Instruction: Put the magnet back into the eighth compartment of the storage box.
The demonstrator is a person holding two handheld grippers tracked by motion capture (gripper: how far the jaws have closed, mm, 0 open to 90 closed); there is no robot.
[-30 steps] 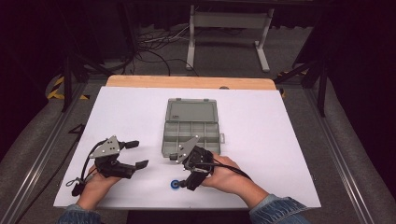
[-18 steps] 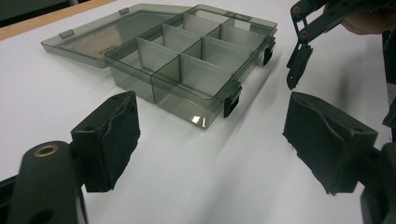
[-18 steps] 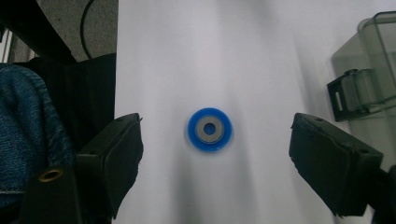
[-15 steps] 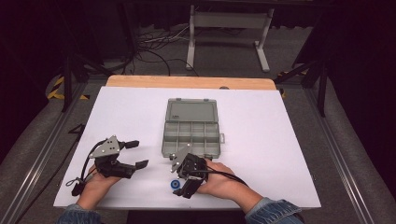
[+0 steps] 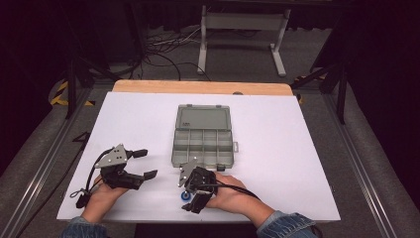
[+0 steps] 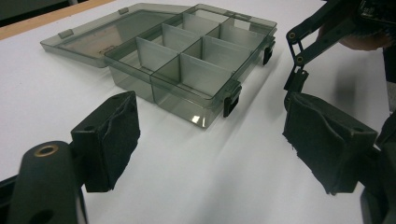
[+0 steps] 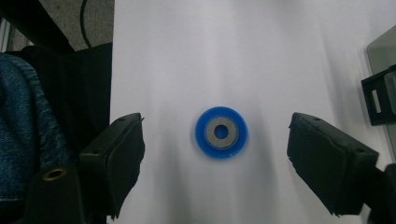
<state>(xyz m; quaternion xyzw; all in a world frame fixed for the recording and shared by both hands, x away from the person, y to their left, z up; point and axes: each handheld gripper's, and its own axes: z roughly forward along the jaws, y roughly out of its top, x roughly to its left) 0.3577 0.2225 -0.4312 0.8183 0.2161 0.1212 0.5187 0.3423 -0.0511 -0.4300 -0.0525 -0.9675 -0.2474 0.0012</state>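
Note:
A grey see-through organizer box (image 5: 174, 149) lies open mid-table, lid (image 5: 203, 118) folded back, its compartments empty. A blue ring (image 5: 186, 195) with a grey centre lies flat near the front edge. My right gripper (image 5: 189, 199) points down over it, open. In the right gripper view the ring (image 7: 220, 133) sits on the table between the wide-apart jaws of that gripper (image 7: 219, 140), touching neither pad. My left gripper (image 5: 146, 163) rests open at the front left, aimed at the box (image 6: 180, 91). Nothing lies between the jaws of the left gripper (image 6: 210, 126); the right gripper (image 6: 317, 37) shows at that view's upper right.
The white table top (image 5: 277, 144) ends in a wooden strip (image 5: 198, 88) at the back. The box's black latch (image 7: 378, 100) is just right of my right jaw. A denim sleeve (image 7: 18, 121) and the table's front edge lie at the left of that view.
My right gripper has moved down and toward the front edge, from beside the box to over the blue ring. The left gripper has stayed still.

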